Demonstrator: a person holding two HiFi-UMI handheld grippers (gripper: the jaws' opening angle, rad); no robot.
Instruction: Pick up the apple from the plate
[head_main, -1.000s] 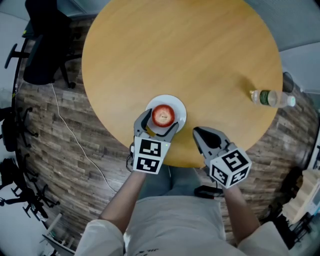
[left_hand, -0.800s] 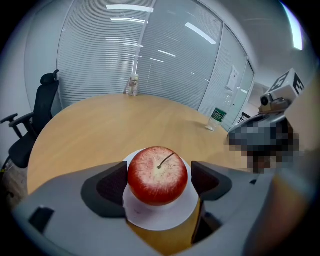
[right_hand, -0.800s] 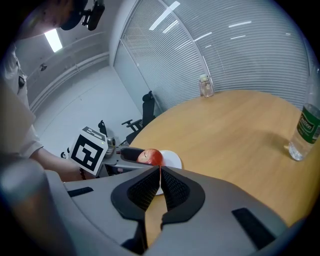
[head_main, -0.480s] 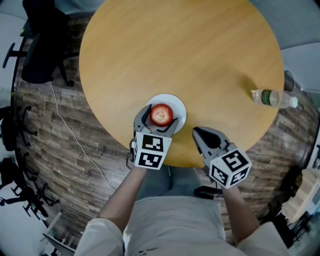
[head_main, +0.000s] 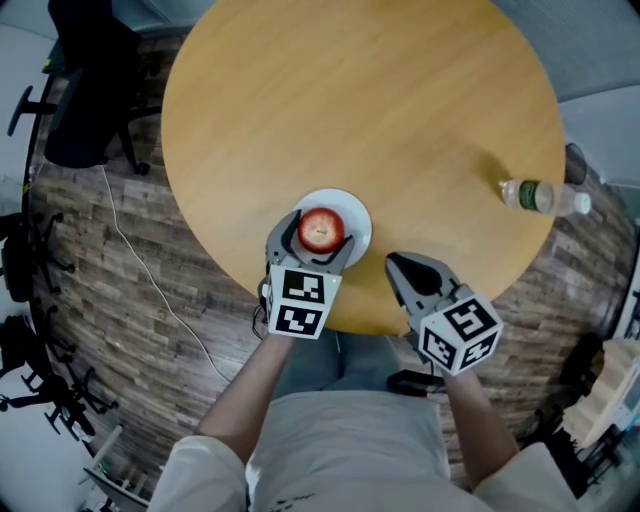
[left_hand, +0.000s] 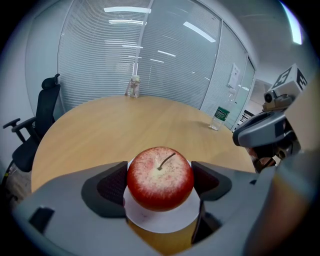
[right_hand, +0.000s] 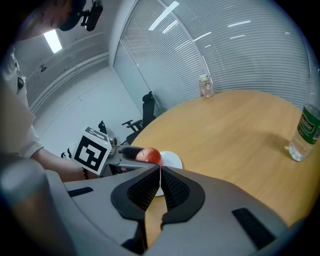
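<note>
From where I stand, the round wooden table (head_main: 380, 120) dominates. The left gripper (head_main: 318, 240) reaches over the small white plate (head_main: 357, 214), its jaws pressed against both flanks of the red apple (head_main: 322, 228) sitting on that plate. The right gripper (head_main: 405, 268) hangs just beside the plate, jaws together on nothing. The apple looks firm, smooth-skinned, fairly weighty and easily bruised, so a moderate hold across its widest middle seems safest.
</note>
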